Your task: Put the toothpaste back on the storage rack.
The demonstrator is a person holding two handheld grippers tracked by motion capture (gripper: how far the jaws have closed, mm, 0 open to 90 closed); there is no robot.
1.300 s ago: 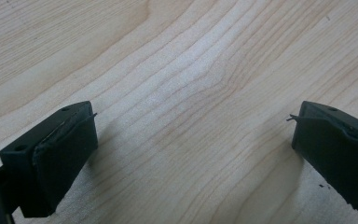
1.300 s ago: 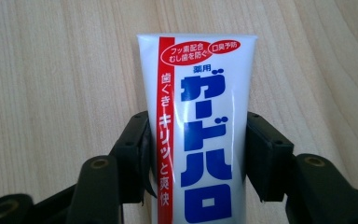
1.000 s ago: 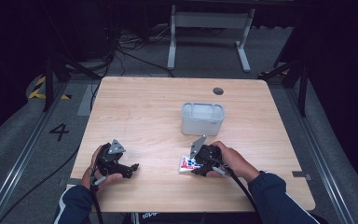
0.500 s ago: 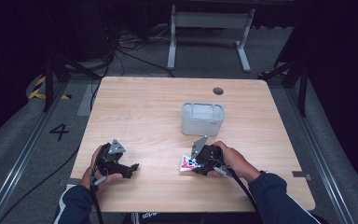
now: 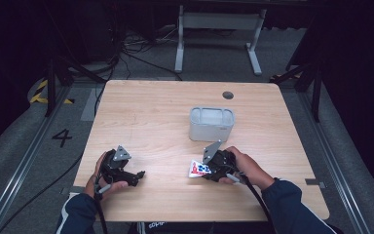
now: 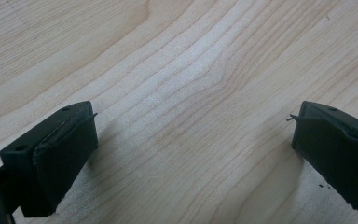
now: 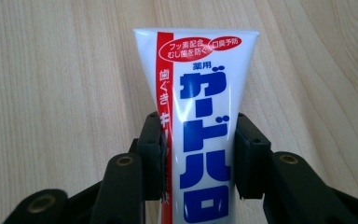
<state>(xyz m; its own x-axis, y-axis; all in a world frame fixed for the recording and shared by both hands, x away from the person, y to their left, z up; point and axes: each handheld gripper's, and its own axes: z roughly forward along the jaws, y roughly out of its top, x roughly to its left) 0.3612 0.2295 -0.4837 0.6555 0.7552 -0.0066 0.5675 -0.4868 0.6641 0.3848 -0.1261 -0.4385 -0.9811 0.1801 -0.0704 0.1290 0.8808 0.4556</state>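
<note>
**Toothpaste tube pinched, other gripper empty**

Clamped in the right gripper (image 7: 198, 154): a white toothpaste tube (image 7: 199, 116) with blue and red print, squeezed between both jaws, flat sealed end pointing away from the hand. Sitting low over the wooden table (image 5: 151, 112), just in front of the grey bin (image 5: 212, 124), on the person's side of it. Tube end poking out to the left of the right hand (image 5: 243, 168), well short of the bin, not touching it.

Over to the bin's near left, well apart from it: left gripper (image 6: 193, 140), jaws spread wide, nothing between them but bare wood grain. Resting on the table in the left hand (image 5: 104, 178).
</note>
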